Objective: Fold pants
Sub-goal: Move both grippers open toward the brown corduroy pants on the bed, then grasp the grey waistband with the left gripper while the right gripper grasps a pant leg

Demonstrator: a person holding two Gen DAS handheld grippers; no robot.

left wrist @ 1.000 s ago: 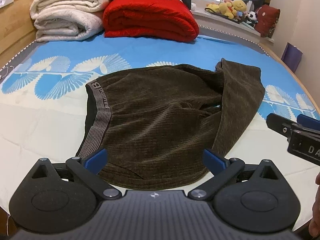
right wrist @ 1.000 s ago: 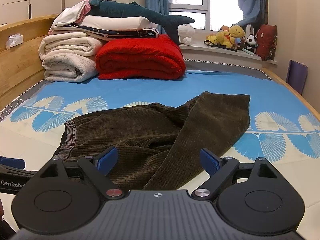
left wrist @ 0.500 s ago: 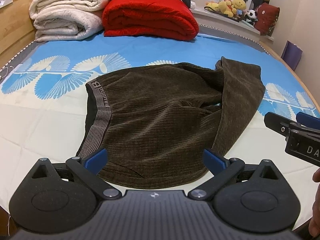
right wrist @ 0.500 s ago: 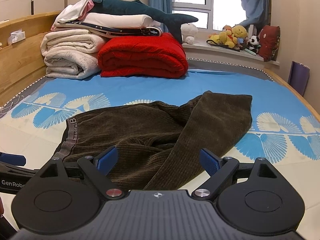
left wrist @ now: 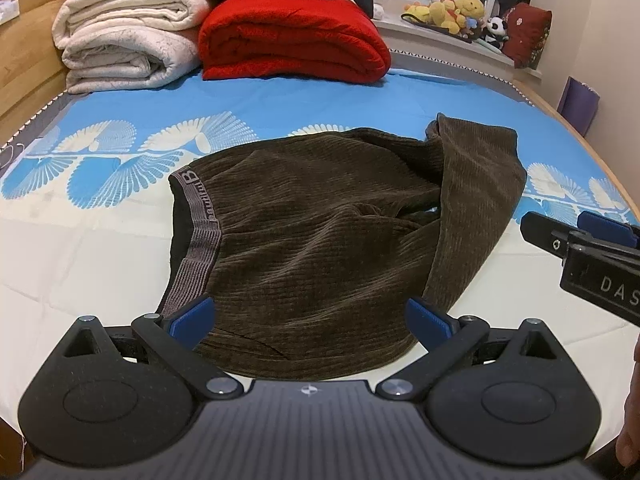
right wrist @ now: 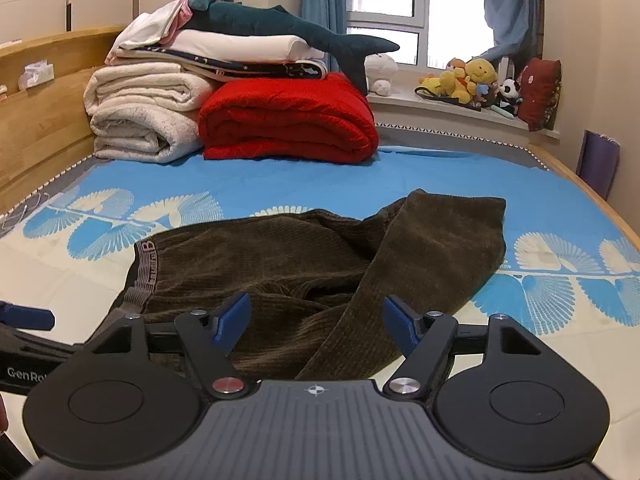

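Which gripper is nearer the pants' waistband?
Left. The left gripper hovers open over the pants' near edge, its left finger beside the waistband. The right gripper, jaws just narrowing on nothing, sits further toward the folded-over leg.

Red blanket [right wrist: 288,120] beside white quilts [right wrist: 140,116]; windowsill toys [right wrist: 468,80], perhaps plush.
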